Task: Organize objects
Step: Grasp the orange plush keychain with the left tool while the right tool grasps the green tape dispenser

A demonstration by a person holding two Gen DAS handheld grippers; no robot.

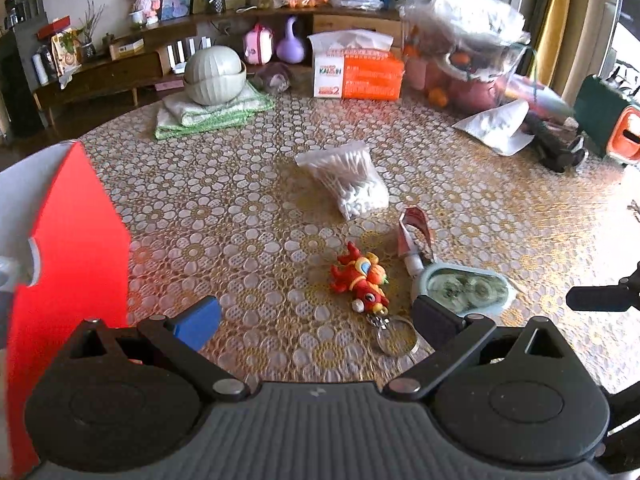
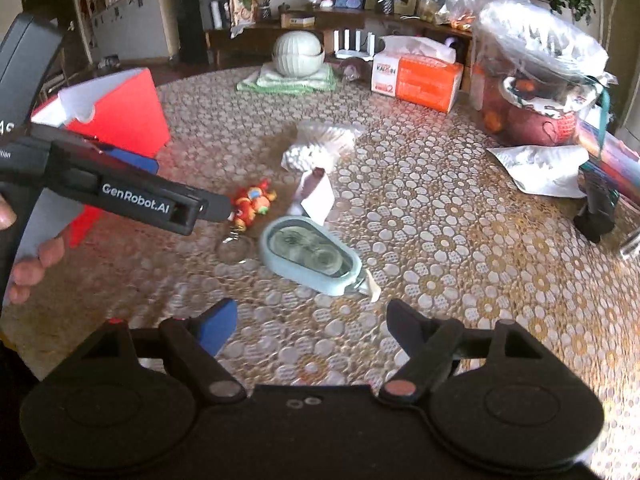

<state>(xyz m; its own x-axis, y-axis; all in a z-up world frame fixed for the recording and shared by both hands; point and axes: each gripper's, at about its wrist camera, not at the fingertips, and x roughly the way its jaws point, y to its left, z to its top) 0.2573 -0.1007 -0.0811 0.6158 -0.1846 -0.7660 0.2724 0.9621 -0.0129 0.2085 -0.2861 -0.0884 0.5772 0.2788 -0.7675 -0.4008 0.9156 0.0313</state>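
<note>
Left tool (image 1: 316,316) nearest, jaws wide, empty, above keychain toy (image 1: 360,278) w/ ring. Right tool (image 2: 310,320) also wide over blue case (image 2: 308,254) on table (image 2: 460,240). Red box (image 1: 68,240) at left. Step: approach; next likely lower & pinch toy.
</note>
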